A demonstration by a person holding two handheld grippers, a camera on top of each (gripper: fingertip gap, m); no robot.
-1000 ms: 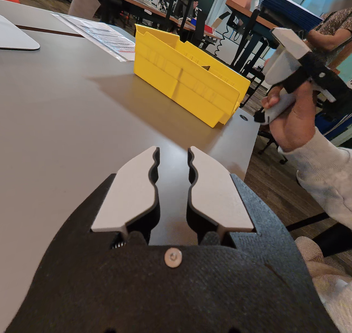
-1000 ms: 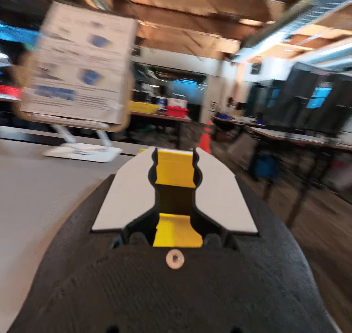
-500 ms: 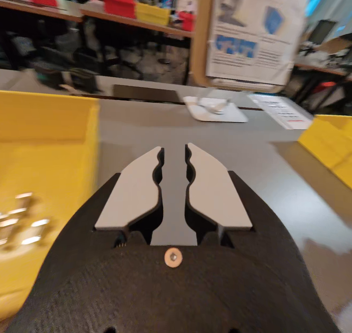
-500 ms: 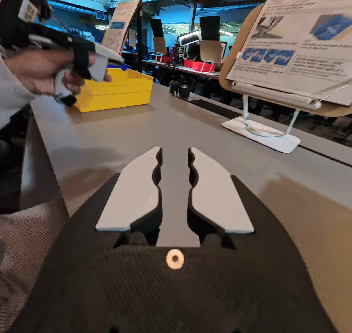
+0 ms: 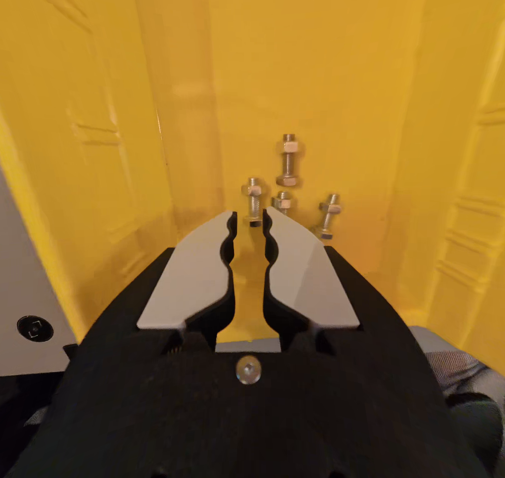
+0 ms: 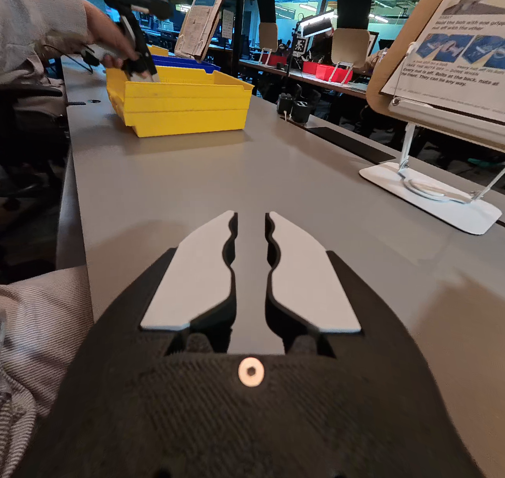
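1. Swung since 0.5 s ago from a level look across the counter to a steep look down into the yellow bin: left hand-held gripper, now hanging inside the bin walls.
2. Released, jaws parted with a narrow gap, holding nothing.
3. On the bin floor just past the fingertips: 4 steel bolts, each with a nut threaded on.
4. Nearest: left bolt, head in line with the gap between the tips, apparently not touched.
5. Just beside it: middle bolt, lower part hidden behind the right finger.
6. Farther back: far bolt, lying lengthwise; off to the right, tilted bolt.
7. Little changed from 0.5 s ago: right hand-held gripper, low over bare grey counter, released, empty, jaws slightly apart.
8. Seen from the right wrist: left hand-held gripper dipped into the yellow bin at the far left of the counter, gripped by a hand in a pale sleeve.
9. To the right: white document stand bearing a printed sheet.
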